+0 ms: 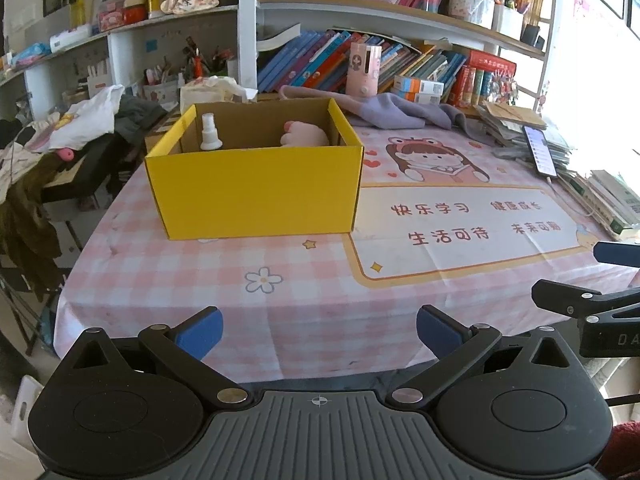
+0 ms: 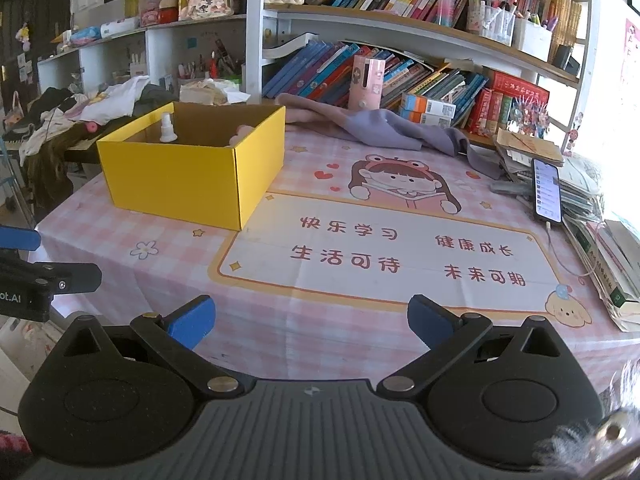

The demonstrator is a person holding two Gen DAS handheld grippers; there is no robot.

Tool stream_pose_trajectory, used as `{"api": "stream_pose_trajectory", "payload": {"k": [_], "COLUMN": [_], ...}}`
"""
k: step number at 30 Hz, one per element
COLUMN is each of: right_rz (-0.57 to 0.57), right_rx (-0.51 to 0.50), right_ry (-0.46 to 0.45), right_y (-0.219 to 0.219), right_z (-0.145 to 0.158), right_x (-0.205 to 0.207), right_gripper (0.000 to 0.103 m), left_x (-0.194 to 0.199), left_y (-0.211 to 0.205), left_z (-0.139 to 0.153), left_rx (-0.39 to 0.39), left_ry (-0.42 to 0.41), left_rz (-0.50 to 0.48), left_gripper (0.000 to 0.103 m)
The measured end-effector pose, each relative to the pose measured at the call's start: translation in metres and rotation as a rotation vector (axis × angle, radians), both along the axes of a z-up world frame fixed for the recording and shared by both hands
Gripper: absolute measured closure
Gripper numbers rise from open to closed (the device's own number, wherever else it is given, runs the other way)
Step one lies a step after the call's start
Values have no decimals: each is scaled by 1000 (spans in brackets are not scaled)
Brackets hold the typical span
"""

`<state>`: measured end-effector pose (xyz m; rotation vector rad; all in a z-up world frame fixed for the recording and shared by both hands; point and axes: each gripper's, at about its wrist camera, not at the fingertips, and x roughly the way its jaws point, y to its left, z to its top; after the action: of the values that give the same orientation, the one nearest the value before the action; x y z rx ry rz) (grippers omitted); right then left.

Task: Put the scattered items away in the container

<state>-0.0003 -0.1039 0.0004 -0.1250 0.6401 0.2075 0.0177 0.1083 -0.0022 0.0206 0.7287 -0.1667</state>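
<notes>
A yellow cardboard box [image 1: 256,192] stands open on the pink checked tablecloth; it also shows in the right wrist view [image 2: 180,184]. Inside it stand a white spray bottle [image 1: 210,132] [image 2: 167,128] and a pink plush paw [image 1: 304,134] [image 2: 240,134]. My left gripper [image 1: 319,332] is open and empty, low over the table's near edge, well in front of the box. My right gripper [image 2: 311,322] is open and empty over the near edge, right of the box. Each gripper shows at the side of the other's view.
A purple cloth [image 2: 384,128] lies at the back by a pink dispenser [image 2: 366,84]. A lit phone [image 2: 547,190] leans on stacked books and papers [image 2: 608,256] at the right. Bookshelves [image 1: 400,16] rise behind. Clothes [image 1: 80,120] pile up left of the table.
</notes>
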Motion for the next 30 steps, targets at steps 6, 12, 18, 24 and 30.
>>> {"api": "stream_pose_trajectory", "payload": {"k": [6,12,18,24,30], "right_rz": [12,14,22,22,34], "right_rx": [-6,-7,-13,-18,-16], "right_ry": [12,14,18,31,40], "right_y": [0,1,0,-1,-3], "right_z": [-2,-3,-4,-5,-7], "right_x": [1,1,1,2,1], "right_gripper": [0,0,0,0,0], "left_x": [1,0,0,-1,-2], "left_y": [-2,-4,-3,-4,-6], "left_z": [0,2,2,1,0], "left_rx": [3,16,18,20,16], "left_ry": [6,-7,0,7,15], "left_rz": [-2,-5,-4,-7,-22], "left_gripper": [0,0,0,0,0]}}
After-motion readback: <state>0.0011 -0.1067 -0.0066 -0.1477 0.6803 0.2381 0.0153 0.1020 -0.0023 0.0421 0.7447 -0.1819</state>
